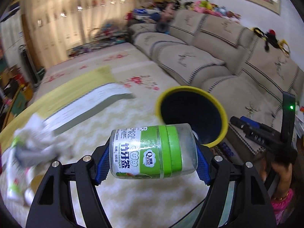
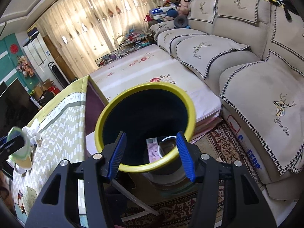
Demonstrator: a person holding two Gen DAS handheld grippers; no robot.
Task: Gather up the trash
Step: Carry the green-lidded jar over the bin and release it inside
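Note:
My left gripper (image 1: 153, 152) is shut on a clear plastic toothpick jar (image 1: 152, 152) with a green label, held sideways above the table, just short of a dark bin with a yellow rim (image 1: 191, 114). In the right wrist view my right gripper (image 2: 151, 155) is open, its blue pads on either side of the bin's near rim (image 2: 144, 168), not touching it. Inside the bin lie a pink box (image 2: 153, 150) and a round container (image 2: 167, 145). The left gripper with the jar shows blurred at the left edge of that view (image 2: 18, 144).
The table has a green-patterned cloth (image 2: 57, 133) with crumpled white tissue (image 1: 34, 142) and packets (image 2: 28, 197) on it. A beige sofa (image 2: 247, 66) runs along the right. A patterned rug (image 2: 228, 152) lies below. The right gripper shows in the left wrist view (image 1: 266, 133).

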